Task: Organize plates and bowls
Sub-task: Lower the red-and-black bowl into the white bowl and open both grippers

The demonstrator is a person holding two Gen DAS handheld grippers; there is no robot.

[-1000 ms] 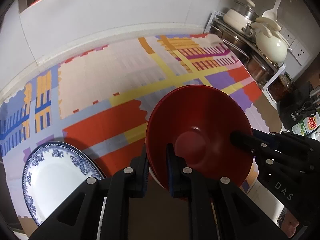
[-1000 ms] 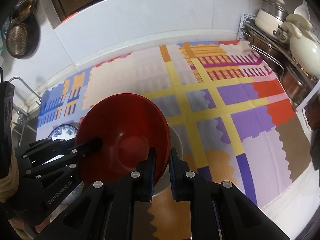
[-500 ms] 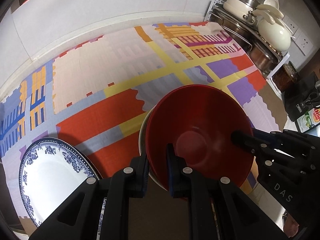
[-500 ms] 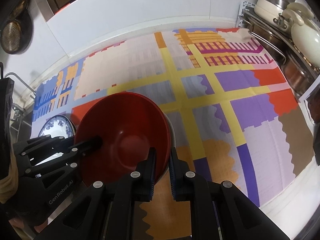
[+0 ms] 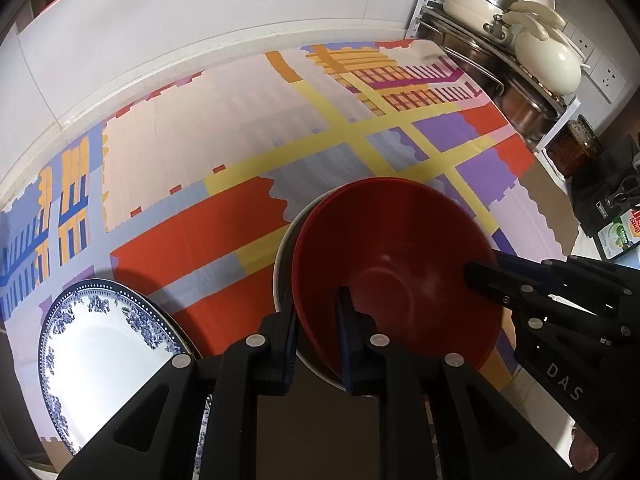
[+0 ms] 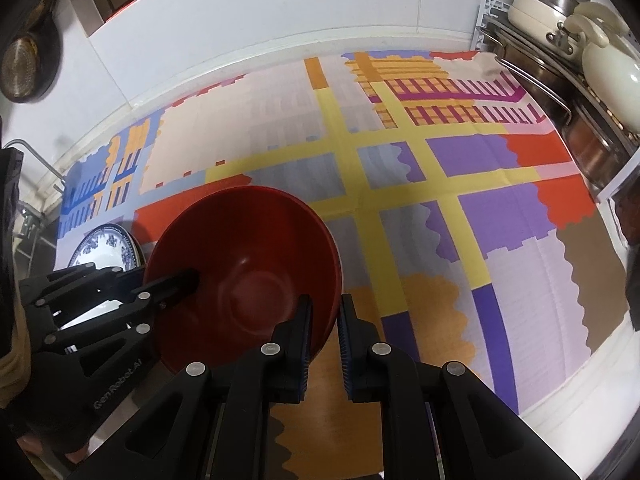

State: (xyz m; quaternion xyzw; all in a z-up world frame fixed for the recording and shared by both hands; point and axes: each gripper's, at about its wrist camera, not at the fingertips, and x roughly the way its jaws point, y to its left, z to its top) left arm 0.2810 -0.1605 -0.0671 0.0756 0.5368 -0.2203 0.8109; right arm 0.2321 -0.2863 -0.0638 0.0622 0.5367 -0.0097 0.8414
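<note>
On the counter's near edge, the left wrist view shows one glossy red plastic bowl [image 5: 394,268] nested in a pale white bowl [image 5: 285,256], of which only a sliver of rim shows. The left gripper [image 5: 318,336] is clamped on the red bowl's near-left rim, one finger inside the wall and one outside. The right gripper [image 5: 486,270] comes in from the right side, its one visible finger reaching inside the red bowl; its body reads "DAS". One round white plate with a blue floral border [image 5: 106,344] lies at the counter's near-left corner, just beside the bowls but apart from them. A multicoloured patchwork-print cloth [image 5: 248,160] covers the counter, and its far and middle stretches are open room. At the far-right corner a wire rack [image 5: 496,60] carries cream and steel pots.

From the right wrist view, the same red bowl [image 6: 244,280] sits near the cloth's [image 6: 440,160] near-left part. The right gripper [image 6: 324,336] pinches the bowl's near-right rim between its fingers. The left gripper [image 6: 184,280], marked "GenRobot.AI", enters from the left with a finger inside the bowl. The blue-bordered plate [image 6: 106,248] peeks out behind it. The cloth's right half lies open up to the rack [image 6: 560,92].
</note>
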